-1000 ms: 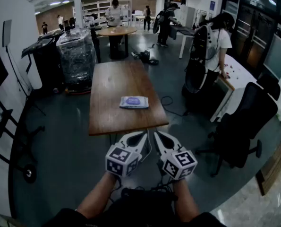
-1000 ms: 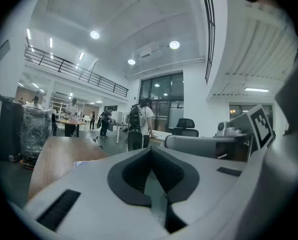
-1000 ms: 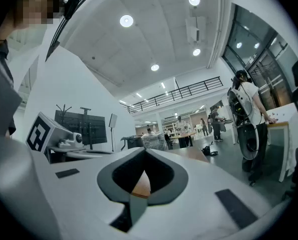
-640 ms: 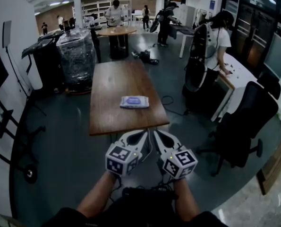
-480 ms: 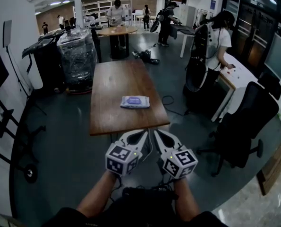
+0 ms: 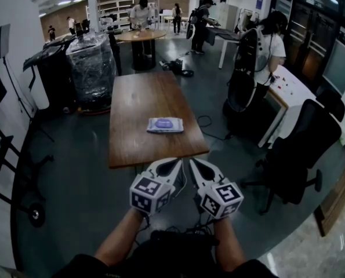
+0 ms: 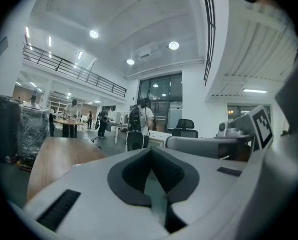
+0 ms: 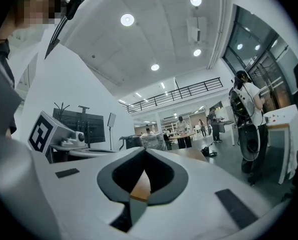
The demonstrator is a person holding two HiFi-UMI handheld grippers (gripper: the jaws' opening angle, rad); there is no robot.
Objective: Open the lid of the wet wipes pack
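The wet wipes pack (image 6: 164,124), white with a purple lid panel, lies flat on the long wooden table (image 6: 136,146), right of its middle, lid closed. Both grippers hover side by side before the table's near edge, well short of the pack. My left gripper (image 6: 173,165) is shut with nothing in it; in the left gripper view its jaws (image 7: 150,150) meet at the tip, with the tabletop (image 7: 53,156) to the left. My right gripper (image 6: 195,165) is likewise shut and empty, and in the right gripper view (image 8: 144,150) its jaws meet at a point.
A black office chair (image 6: 304,146) stands right of me. A person with a backpack (image 6: 264,54) leans at a white desk (image 6: 288,88) to the right. A plastic-wrapped cart (image 6: 91,62) stands left of the table, a round table (image 6: 140,36) beyond it. Dark stands (image 6: 4,149) line the left wall.
The head view has shifted slightly. The grippers and the wipes pack stay where they were.
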